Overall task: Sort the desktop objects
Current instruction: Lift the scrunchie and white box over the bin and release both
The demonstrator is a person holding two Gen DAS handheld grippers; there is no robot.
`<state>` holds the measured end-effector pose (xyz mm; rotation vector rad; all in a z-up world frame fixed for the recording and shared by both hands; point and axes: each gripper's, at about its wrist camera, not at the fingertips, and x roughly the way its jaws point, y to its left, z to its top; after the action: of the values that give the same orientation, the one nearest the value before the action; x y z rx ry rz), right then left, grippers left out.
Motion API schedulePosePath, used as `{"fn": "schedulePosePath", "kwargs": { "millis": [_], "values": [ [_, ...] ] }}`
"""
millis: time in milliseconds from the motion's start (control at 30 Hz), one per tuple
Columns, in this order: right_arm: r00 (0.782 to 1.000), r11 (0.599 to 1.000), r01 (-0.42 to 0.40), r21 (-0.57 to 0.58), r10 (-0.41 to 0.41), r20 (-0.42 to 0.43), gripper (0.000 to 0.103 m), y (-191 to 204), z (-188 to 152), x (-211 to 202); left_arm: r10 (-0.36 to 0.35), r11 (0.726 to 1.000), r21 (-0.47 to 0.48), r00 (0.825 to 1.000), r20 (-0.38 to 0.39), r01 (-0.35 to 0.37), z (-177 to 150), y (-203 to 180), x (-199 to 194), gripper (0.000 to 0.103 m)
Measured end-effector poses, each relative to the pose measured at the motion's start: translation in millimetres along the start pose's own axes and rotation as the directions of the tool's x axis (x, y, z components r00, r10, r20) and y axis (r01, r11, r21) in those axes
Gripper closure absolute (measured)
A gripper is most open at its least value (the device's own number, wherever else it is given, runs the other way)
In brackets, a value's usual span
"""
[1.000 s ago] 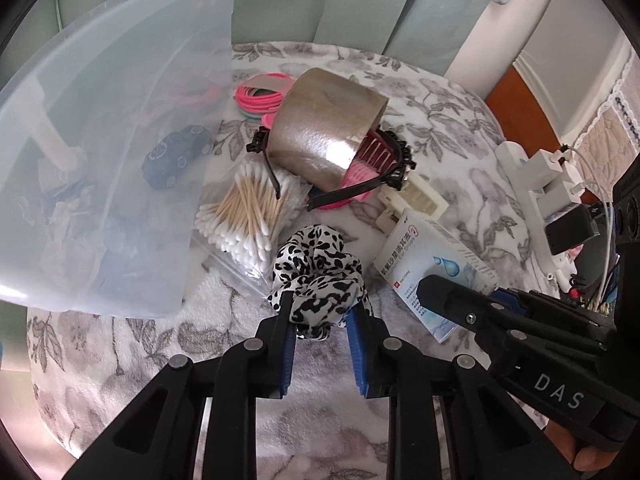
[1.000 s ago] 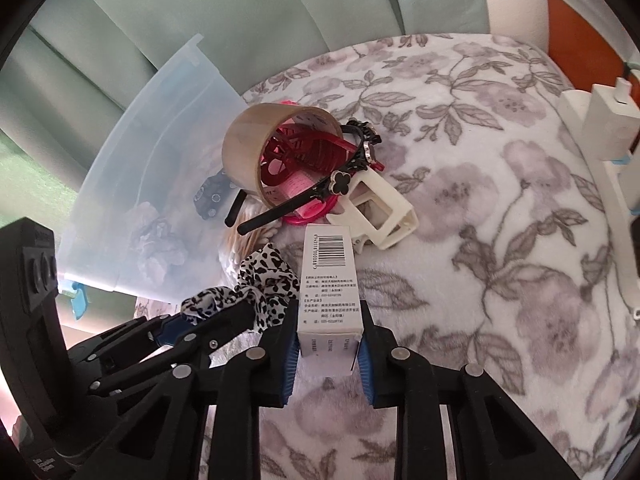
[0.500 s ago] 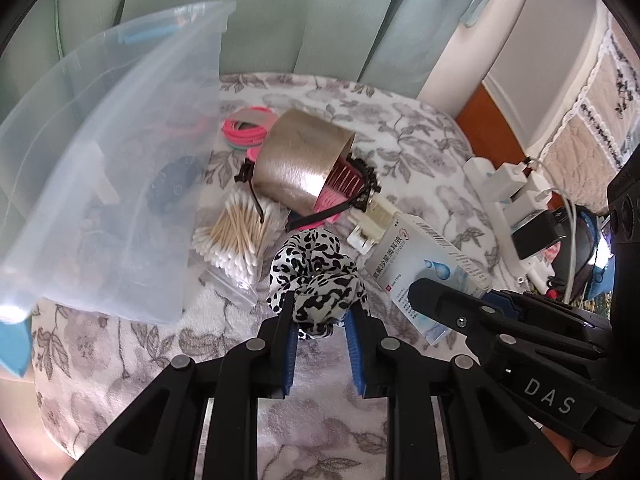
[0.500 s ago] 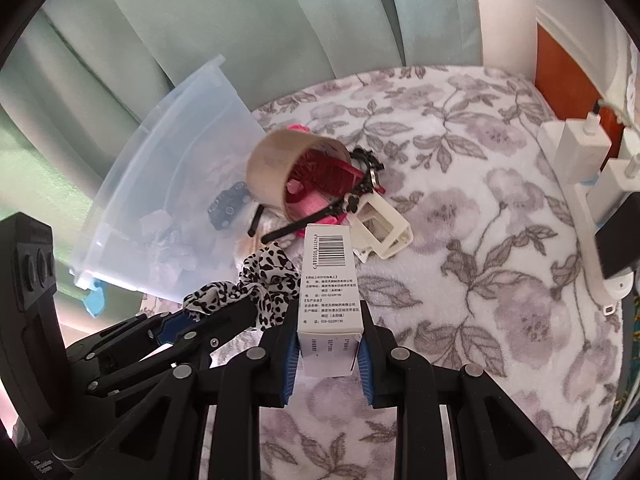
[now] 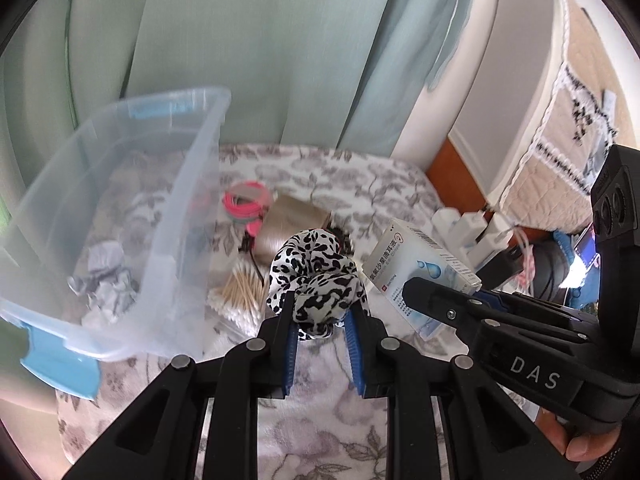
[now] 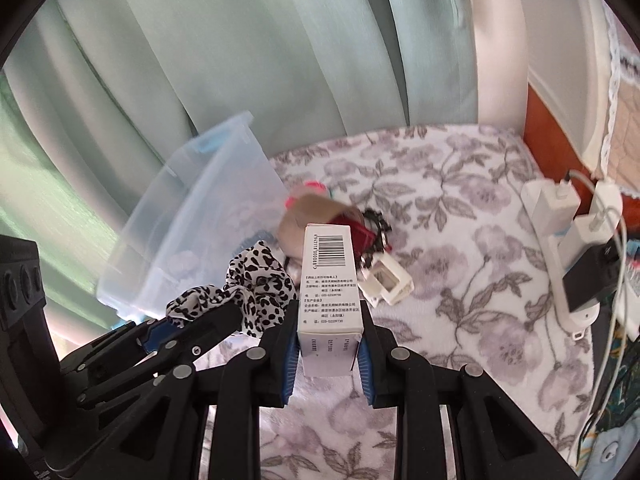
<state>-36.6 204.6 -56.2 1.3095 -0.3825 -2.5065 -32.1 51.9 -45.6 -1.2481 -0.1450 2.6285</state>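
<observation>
Left gripper (image 5: 320,312) clamped on scrunchie (image 5: 314,270); right gripper (image 6: 329,330) clamped on medicine box (image 6: 330,280); both side by side.

Scrunchie (image 5: 316,276) and box (image 6: 329,280) now aloft

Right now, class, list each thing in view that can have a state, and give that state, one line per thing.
Left gripper: shut on the scrunchie.
Scrunchie: lifted off the cloth.
Right gripper: shut on the medicine box.
Medicine box: held aloft, barcode end forward.
Storage bin: open, no lid, crumpled paper inside.
Tape roll: lying on its side.
Cotton swabs: bagged, flat on the cloth.
</observation>
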Motion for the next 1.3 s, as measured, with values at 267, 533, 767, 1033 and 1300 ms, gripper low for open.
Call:
{"fn": "schedulePosePath", "kwargs": {
  "millis": [267, 533, 767, 1033, 1300],
  "values": [
    [0.996, 0.999, -0.025, -0.030, 0.028, 0.086, 0.075, 23.1, 15.3, -28.4, -0.016, 1.000, 0.012, 0.994, 0.106, 0.015, 16.5, 1.7, -35.7, 0.080],
    [0.988, 0.996, -0.067, -0.057, 0.074, 0.138, 0.075, 46.5, 26.4, -47.5, -0.015, 1.000, 0.000, 0.985, 0.175, 0.016, 25.1, 12.0, -60.4, 0.080],
    [0.982, 0.993, -0.086, -0.081, 0.098, 0.163, 0.075, 63.8, 33.3, -56.8, 0.002, 1.000, -0.027, 0.976, 0.216, 0.004, 30.7, 27.1, -72.7, 0.080],
    [0.979, 0.987, -0.101, -0.122, 0.121, 0.167, 0.076, 86.1, 37.8, -57.8, 0.032, 0.996, -0.089, 0.970, 0.240, -0.011, 31.8, 53.8, -81.5, 0.080],
    [0.982, 0.980, -0.117, -0.160, 0.139, 0.129, 0.076, 108.1, 41.5, -41.7, 0.081, 0.985, -0.170, 0.966, 0.246, -0.039, 29.8, 87.6, -86.2, 0.080]
  ]
}}
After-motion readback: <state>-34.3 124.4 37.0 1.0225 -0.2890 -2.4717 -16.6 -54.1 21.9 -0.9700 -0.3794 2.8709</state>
